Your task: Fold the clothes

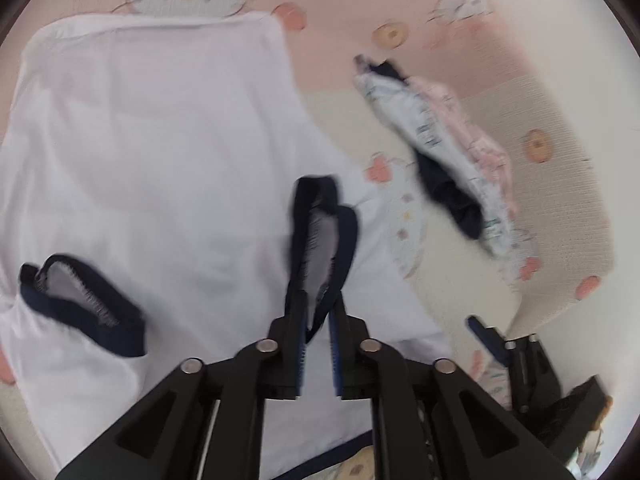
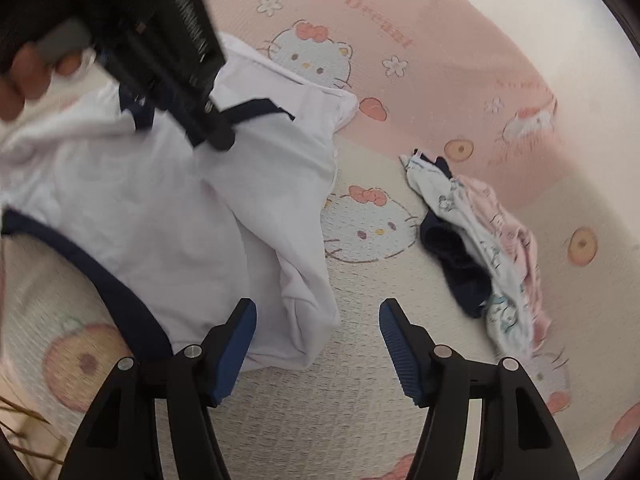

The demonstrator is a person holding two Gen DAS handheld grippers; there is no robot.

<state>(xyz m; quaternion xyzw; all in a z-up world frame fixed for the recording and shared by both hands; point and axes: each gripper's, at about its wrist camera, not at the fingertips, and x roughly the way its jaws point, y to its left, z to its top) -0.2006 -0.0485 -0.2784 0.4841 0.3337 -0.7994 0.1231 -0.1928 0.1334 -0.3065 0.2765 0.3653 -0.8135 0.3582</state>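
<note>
Closest to me, the right gripper [image 2: 318,334] hangs over the patterned bed sheet [image 2: 360,420] with its blue-padded jaws standing well apart and nothing between them. Its left pad sits just over the near corner of the white shirt [image 2: 160,216], though I cannot tell whether it touches the cloth.

The left gripper [image 1: 318,354] points steeply down onto the same white shirt [image 1: 160,140]. Its jaws are only a narrow gap apart, and a navy sleeve cuff [image 1: 320,236] runs up from between them; whether the pads actually press on the cuff, I cannot tell. From the right wrist view the left gripper [image 2: 212,132] shows as a dark body over the shirt, with a hand [image 2: 24,76] around its grip at the upper left.

The shirt lies spread on the sheet, rumpled and partly folded over at its right side, with navy trim along the neckline [image 2: 100,276]. A second navy cuff [image 1: 80,300] rests open on the shirt's left.

Farther off to the right, well apart from the shirt, a small heap of clothes [image 2: 480,256] lies on the sheet: navy, white printed and pink pieces bunched together.
</note>
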